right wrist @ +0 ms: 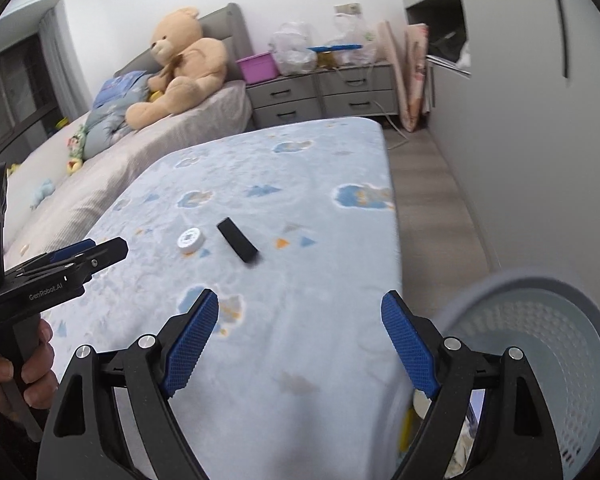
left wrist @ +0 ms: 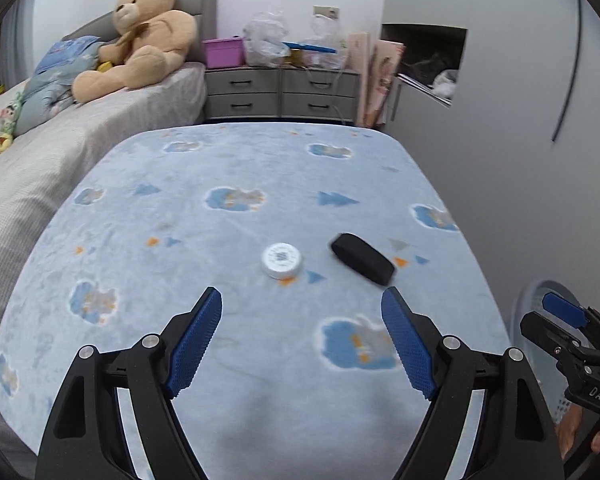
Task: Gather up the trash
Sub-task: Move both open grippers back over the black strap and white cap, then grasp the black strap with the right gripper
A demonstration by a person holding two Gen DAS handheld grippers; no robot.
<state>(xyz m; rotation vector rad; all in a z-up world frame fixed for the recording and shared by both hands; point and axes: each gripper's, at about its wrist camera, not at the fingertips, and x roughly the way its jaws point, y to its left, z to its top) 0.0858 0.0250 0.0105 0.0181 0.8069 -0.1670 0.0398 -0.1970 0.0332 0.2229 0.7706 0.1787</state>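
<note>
A small white round container (left wrist: 281, 260) and a black oblong case (left wrist: 362, 258) lie side by side on a table under a light blue patterned blanket (left wrist: 220, 168). Both also show in the right wrist view, the container (right wrist: 191, 239) left of the case (right wrist: 237, 240). My left gripper (left wrist: 302, 300) is open and empty, just short of the container. My right gripper (right wrist: 300, 304) is open and empty over the blanket's near right edge, beside a pale blue perforated basket (right wrist: 540, 360). The right gripper also shows in the left wrist view (left wrist: 556, 312), and the left in the right wrist view (right wrist: 96, 252).
A bed (left wrist: 40, 168) with a large teddy bear (left wrist: 144, 40) runs along the left of the table. A grey drawer unit (left wrist: 280, 92) with a purple box and plastic bags stands at the back. A grey wardrobe wall (left wrist: 520, 100) is on the right.
</note>
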